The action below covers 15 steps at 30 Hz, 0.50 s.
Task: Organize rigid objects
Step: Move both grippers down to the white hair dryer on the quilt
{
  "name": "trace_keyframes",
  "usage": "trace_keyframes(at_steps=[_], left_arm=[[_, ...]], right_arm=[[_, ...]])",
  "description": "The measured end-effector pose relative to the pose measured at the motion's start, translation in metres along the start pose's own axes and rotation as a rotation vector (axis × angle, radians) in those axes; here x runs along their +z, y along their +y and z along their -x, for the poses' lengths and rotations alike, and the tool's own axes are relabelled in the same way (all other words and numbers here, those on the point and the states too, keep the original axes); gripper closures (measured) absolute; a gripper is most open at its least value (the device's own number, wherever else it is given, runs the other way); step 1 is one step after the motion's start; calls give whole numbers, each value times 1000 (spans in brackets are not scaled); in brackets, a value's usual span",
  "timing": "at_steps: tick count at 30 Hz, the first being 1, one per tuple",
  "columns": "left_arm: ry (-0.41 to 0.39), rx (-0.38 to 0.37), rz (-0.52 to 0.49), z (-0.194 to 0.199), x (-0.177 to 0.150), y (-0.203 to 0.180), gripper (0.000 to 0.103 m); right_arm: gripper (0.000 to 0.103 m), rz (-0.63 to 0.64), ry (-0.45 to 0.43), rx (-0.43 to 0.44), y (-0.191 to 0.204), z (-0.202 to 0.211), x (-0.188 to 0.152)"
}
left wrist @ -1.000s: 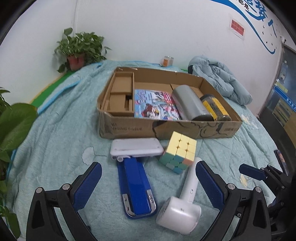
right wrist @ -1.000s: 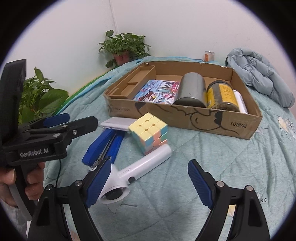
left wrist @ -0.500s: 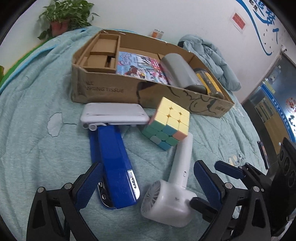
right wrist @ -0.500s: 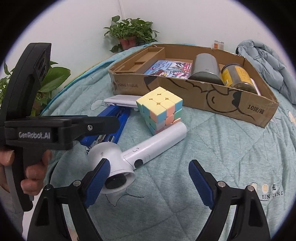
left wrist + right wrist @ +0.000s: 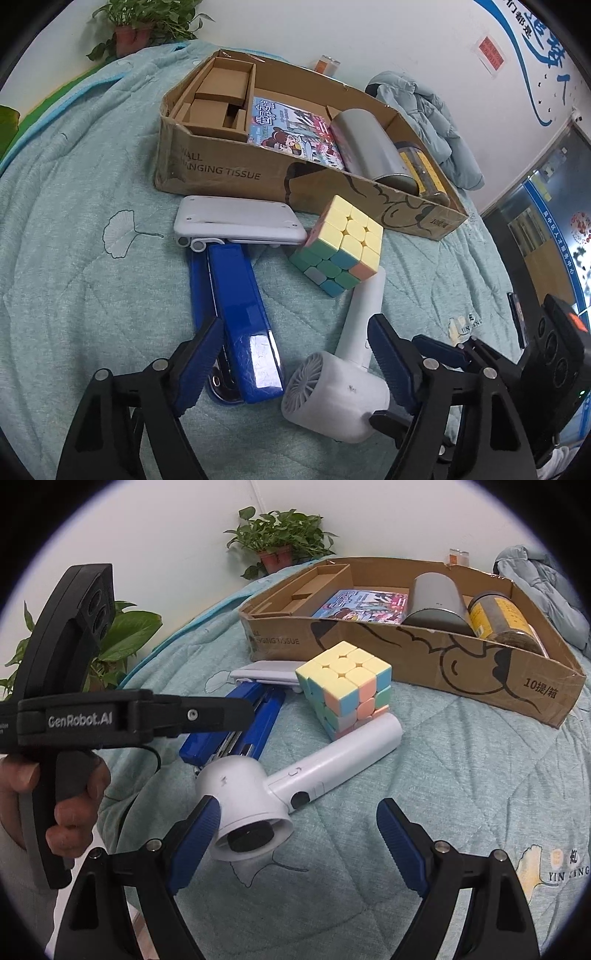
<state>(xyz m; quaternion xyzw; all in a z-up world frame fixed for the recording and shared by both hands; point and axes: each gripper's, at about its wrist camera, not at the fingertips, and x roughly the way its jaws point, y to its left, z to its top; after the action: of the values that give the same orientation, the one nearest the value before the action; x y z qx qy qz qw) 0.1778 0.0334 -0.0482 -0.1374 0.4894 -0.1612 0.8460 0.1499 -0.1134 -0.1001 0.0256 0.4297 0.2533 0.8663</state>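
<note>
Both grippers' jaws released: left gripper (image 5: 295,354) over stapler (image 5: 240,314), right gripper (image 5: 297,834) near fan (image 5: 266,790).

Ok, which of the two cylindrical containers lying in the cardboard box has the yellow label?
The glass jar with the yellow label, at the box's right end. The plain grey metal canister beside it, next to the picture book, has no label.
</note>
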Motion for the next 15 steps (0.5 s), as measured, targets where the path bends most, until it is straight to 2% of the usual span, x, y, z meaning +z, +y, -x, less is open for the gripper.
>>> trace_keyframes(at_steps=[2, 4, 6, 9, 11, 12, 15], left_arm=[[-8, -5, -4, 5, 0, -3, 28], [-14, -42, -14, 13, 0, -10, 37], [-25, -79, -29, 18, 2, -20, 37], [48, -85, -90, 3, 3, -38, 38], [103, -108, -114, -8, 2, -47, 52], [144, -131, -118, -15, -1, -52, 53], [179, -137, -111, -24, -5, -60, 55]], right_arm=[[16, -11, 9, 12, 0, 1, -2], [16, -23, 12, 40, 3, 2, -4], [16, -15, 16, 48, 7, 2, -5], [16, -7, 41, 79, 12, -2, -8], [18, -4, 64, 103, 14, -4, -12], [19, -1, 73, 110, 15, -5, -14], [22, -13, 102, 131, 15, -4, -22]])
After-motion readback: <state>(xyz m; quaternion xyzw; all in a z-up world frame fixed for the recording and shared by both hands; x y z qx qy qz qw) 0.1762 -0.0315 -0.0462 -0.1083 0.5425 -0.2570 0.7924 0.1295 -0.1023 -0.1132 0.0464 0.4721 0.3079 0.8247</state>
